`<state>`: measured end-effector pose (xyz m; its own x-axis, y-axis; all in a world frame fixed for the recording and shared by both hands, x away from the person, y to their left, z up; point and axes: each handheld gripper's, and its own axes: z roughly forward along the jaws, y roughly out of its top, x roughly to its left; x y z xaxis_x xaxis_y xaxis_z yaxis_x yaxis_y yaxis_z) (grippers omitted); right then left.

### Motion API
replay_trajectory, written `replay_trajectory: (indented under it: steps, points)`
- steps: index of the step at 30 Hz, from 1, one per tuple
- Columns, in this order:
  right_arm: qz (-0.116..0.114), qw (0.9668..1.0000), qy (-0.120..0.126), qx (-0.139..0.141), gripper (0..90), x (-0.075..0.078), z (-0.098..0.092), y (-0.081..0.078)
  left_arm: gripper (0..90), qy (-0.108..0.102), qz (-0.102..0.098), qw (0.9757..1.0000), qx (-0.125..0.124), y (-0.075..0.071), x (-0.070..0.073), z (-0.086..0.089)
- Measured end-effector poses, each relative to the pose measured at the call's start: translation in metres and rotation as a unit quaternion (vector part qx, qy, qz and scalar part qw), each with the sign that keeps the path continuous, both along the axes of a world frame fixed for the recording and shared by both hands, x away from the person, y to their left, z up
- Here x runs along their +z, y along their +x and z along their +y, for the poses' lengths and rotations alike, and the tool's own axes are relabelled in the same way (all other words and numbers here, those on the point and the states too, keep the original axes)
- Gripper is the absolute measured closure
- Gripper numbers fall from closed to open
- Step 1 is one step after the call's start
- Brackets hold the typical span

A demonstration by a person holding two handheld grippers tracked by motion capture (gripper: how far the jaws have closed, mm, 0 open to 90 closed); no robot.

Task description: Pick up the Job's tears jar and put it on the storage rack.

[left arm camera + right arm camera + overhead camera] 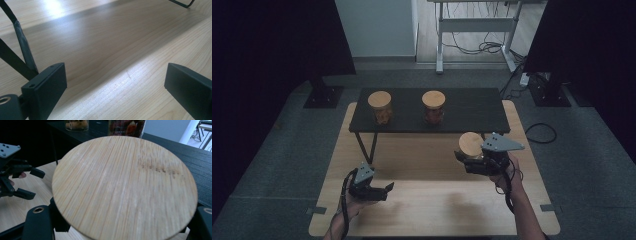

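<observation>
Above the pale wooden worktop, near its right side, we are holding a glass jar with a round bamboo lid in the right gripper, whose jaws are clenched on the jar body below the lid (the contents are hidden from us there). Our left gripper is waiting low over the worktop with its jaws released and nothing between them. Two more bamboo-lidded glass jars, the left shelf jar and the middle shelf jar, are standing on the low black shelf beyond. We are judging the risks as these: smooth glass could be slipping in the grip if we tilt it, the loose-looking lid could be sliding off, and the jar base could be clipping the shelf edge if we carry it in too low.
</observation>
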<state>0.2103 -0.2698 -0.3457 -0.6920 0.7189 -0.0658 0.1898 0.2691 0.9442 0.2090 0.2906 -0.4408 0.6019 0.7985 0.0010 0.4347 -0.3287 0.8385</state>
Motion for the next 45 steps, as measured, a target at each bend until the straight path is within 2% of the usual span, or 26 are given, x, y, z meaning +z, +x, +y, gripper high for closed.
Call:
replay_trajectory:
  steps: [9,25,37,45]
  points:
    - [-0.011,0.9999,0.003,0.001,24.5,0.005,-0.005,-0.002,3.8,0.006,0.004,1.0000,0.000,0.001,-0.002,-0.003]
    - [-0.013,0.9998,0.012,0.000,24.6,0.012,-0.008,0.004,3.8,0.006,0.001,1.0000,-0.001,-0.001,-0.001,-0.004]
    - [-0.014,0.9998,0.009,-0.003,24.6,0.016,-0.010,0.009,3.8,0.006,0.006,0.9999,-0.006,0.001,-0.003,-0.006]
    - [-0.014,0.9999,0.001,-0.007,24.6,0.027,-0.008,0.014,3.8,0.007,0.005,1.0000,-0.005,0.001,-0.002,-0.006]
